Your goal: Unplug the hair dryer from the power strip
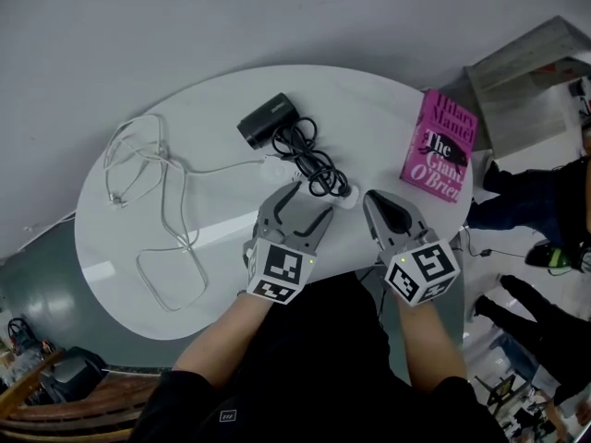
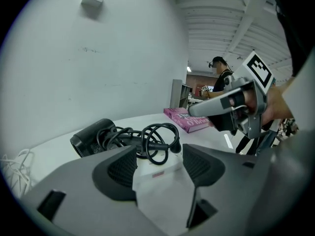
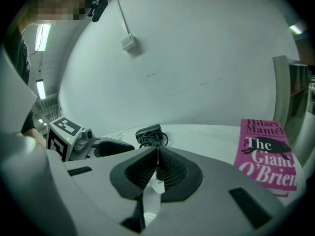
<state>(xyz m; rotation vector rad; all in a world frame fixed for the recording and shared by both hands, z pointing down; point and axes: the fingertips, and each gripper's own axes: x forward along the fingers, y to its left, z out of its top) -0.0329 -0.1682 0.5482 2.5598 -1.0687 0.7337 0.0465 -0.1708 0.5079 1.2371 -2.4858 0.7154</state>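
A black hair dryer (image 1: 268, 118) lies on the round white table (image 1: 222, 90), its black cord (image 1: 312, 160) coiled beside it. The cord's plug (image 1: 343, 192) sits in a white power strip (image 1: 294, 175). My left gripper (image 1: 309, 201) is open, low over the strip. In the left gripper view the strip (image 2: 162, 186) lies between the open left gripper (image 2: 160, 161), its pads clear of it, with the plug (image 2: 174, 146) and the dryer (image 2: 91, 137) just beyond. My right gripper (image 1: 372, 198) is shut and empty, right of the plug. In the right gripper view the right gripper (image 3: 157, 156) has its pads touching.
A pink book (image 1: 439, 146) lies at the table's right edge. The strip's white cable (image 1: 162, 220) loops over the table's left half. A grey wall stands behind the table. People's legs and a shelf (image 1: 526, 72) are at the right.
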